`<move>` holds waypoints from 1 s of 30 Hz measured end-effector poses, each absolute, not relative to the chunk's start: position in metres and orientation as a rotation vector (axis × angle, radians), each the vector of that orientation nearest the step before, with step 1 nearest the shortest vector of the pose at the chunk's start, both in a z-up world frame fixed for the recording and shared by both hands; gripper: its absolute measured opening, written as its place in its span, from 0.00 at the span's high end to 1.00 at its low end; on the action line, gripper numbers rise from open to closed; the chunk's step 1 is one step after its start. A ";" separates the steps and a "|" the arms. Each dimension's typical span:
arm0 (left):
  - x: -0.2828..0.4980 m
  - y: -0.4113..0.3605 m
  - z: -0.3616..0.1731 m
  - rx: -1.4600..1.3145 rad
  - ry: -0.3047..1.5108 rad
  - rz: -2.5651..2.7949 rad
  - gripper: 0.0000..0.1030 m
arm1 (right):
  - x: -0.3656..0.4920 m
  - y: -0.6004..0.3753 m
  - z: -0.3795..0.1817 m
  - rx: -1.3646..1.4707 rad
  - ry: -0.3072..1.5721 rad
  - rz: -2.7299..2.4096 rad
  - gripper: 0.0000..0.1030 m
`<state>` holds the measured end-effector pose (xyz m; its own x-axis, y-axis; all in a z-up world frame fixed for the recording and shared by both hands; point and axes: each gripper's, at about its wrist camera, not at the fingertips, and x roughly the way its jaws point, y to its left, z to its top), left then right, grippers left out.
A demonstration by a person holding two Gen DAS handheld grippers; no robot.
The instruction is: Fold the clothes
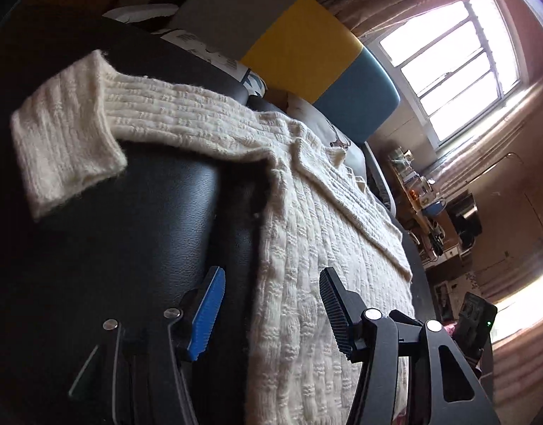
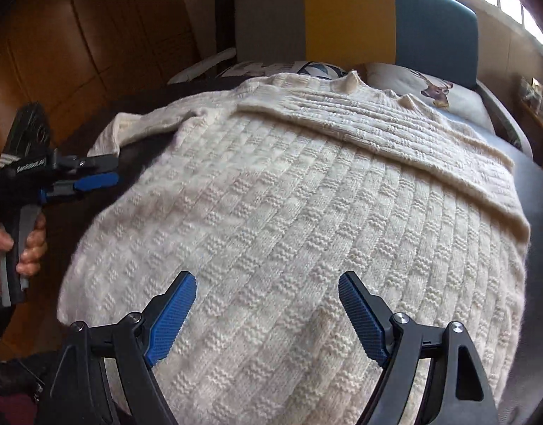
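Note:
A cream knitted sweater (image 2: 289, 212) lies flat on a black surface (image 1: 129, 212). Its right sleeve (image 2: 395, 134) is folded across the chest. Its left sleeve (image 1: 76, 134) stretches out over the black surface, cuff at the far left. My left gripper (image 1: 271, 304) is open, low over the sweater's left side edge; it also shows in the right wrist view (image 2: 94, 173). My right gripper (image 2: 268, 304) is open just above the sweater's lower hem area, holding nothing.
A headboard in grey, yellow and blue panels (image 2: 349, 21) stands behind the sweater, with printed pillows (image 2: 427, 88) below it. Wooden cabinets (image 2: 76, 35) are on the left. A bright window (image 1: 455, 63) and cluttered shelves (image 1: 424, 198) are on the right.

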<state>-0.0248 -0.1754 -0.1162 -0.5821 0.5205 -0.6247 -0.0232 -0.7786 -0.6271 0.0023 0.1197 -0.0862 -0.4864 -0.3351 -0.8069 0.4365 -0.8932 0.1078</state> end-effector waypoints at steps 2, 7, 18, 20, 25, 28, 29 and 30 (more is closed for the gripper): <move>-0.037 -0.161 -0.120 -1.257 -0.747 2.397 0.45 | 0.005 0.124 -0.087 1.282 0.172 -2.387 0.18; -0.058 -0.128 -0.127 -1.337 -0.482 2.430 0.46 | 0.006 0.137 -0.096 1.346 0.177 -2.394 0.18; -0.064 -0.113 -0.130 -1.412 -0.304 2.487 0.93 | -0.001 0.161 -0.118 1.499 0.275 -2.333 0.17; -0.064 -0.115 -0.130 -1.410 -0.317 2.495 0.91 | 0.001 0.164 -0.118 1.473 0.255 -2.346 0.17; -0.067 -0.140 -0.133 -1.389 -0.559 2.423 0.87 | 0.004 0.161 -0.117 1.422 0.229 -2.404 0.10; -0.056 -0.176 -0.128 -1.349 -0.777 2.416 0.80 | 0.006 0.159 -0.107 1.387 0.199 -2.418 0.10; -0.051 -0.192 -0.124 -1.323 -0.842 2.446 0.79 | 0.006 0.158 -0.102 1.358 0.183 -2.430 0.10; -0.043 -0.213 -0.118 -1.303 -0.883 2.510 0.79 | 0.007 0.156 -0.096 1.324 0.164 -2.435 0.10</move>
